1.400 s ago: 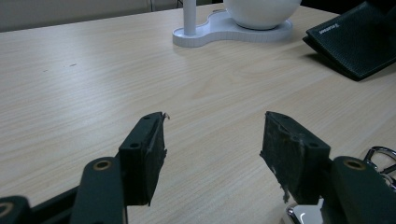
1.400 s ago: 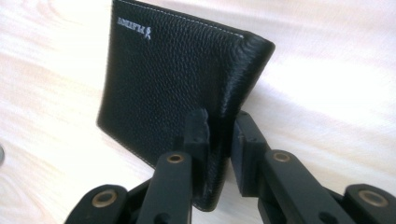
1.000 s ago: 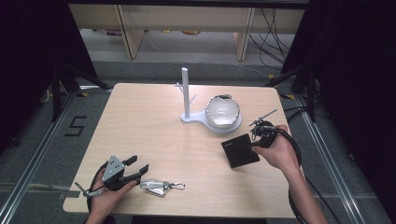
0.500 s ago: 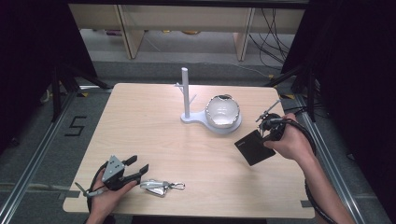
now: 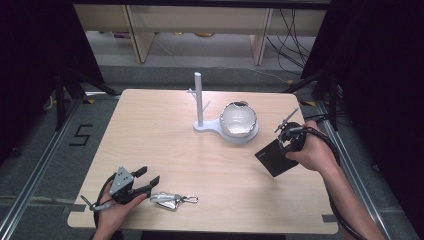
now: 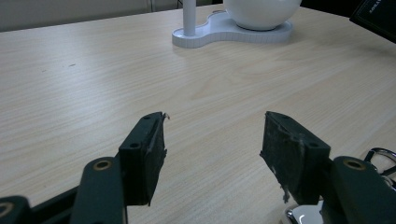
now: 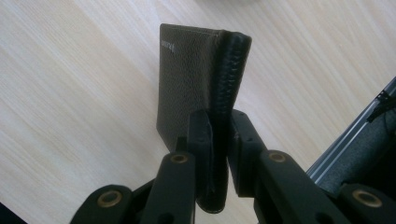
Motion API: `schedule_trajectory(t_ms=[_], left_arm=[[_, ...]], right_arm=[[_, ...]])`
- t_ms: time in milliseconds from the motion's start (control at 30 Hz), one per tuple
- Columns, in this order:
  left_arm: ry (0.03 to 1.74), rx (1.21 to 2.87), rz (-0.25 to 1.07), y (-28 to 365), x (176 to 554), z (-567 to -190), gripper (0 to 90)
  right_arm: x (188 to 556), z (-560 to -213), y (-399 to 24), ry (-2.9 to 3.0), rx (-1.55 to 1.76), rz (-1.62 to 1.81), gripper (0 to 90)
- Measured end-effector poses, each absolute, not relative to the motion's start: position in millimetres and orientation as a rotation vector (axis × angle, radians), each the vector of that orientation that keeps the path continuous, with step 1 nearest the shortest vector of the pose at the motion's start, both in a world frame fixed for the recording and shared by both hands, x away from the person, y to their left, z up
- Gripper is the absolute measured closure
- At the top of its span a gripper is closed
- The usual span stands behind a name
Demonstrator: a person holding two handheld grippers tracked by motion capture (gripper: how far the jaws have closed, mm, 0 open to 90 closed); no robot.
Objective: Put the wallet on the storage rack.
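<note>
Bowl (image 5: 239,119) on stand base (image 5: 210,129), keyring (image 5: 172,200) near table (image 5: 150,140) front edge

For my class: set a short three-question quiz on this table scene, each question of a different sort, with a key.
1. True or false: the right hand-held gripper is shut on the black wallet.
2. What lies on the table next to the left hand-held gripper?
A. a spoon
B. a metal clip with a ring
C. a pen
3. Fill in: the white bowl sits on the base of a white ____.

Key: 1 true; 2 B; 3 stand, an upright post with short pegs.
</note>
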State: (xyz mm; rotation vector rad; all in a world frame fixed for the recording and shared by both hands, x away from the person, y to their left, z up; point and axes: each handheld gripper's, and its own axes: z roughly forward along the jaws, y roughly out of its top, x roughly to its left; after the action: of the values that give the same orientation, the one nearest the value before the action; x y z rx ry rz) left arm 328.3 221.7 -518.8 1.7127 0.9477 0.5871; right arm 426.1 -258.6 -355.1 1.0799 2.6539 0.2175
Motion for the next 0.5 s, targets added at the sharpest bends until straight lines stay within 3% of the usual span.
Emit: schedule_trajectory(t_ms=[500], left_arm=[[0.950,1.711,0.592,223.2,328.0,-518.3,38.7]], right_arm=[[433.8,-347.4,-257.7,2.658,0.942,0.152,81.6]])
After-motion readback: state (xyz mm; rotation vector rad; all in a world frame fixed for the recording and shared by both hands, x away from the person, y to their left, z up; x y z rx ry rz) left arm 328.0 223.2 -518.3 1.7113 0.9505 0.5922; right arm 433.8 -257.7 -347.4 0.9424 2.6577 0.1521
